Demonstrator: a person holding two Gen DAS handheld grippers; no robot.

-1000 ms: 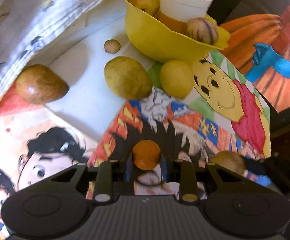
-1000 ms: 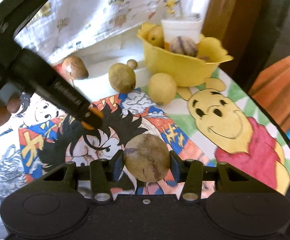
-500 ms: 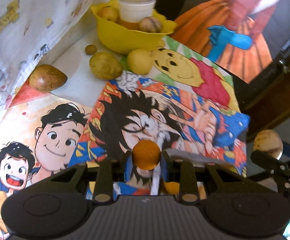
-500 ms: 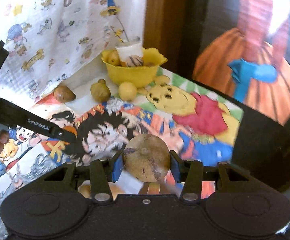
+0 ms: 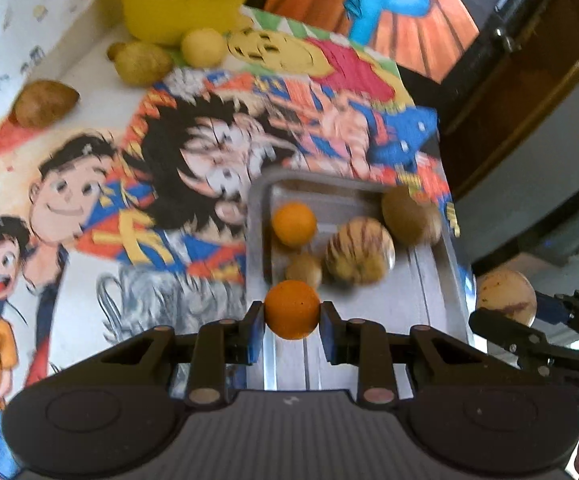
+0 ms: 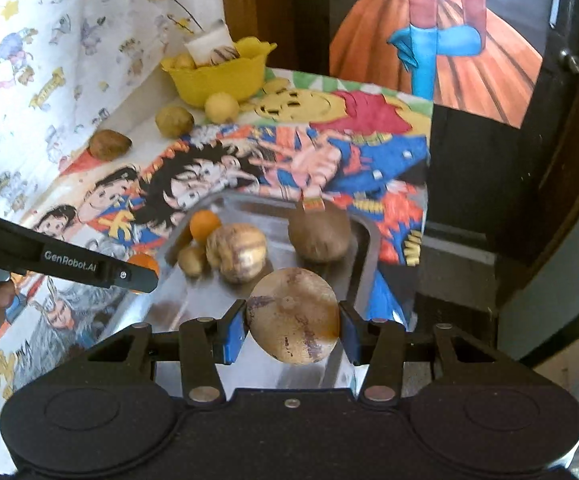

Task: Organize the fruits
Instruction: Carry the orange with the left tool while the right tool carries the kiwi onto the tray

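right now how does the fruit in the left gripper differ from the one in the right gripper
The orange fruit in the left gripper is small, evenly orange and smooth. The tan fruit in the right gripper is clearly bigger, pale brown and marked with dark blotches. It fills a wider gap between the fingers than the orange fruit does. Both are roundish, clamped from two sides and held above the metal tray.

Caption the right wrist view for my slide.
Right tool holding a speckled tan fruit above a metal tray of fruit, yellow bowl behind.
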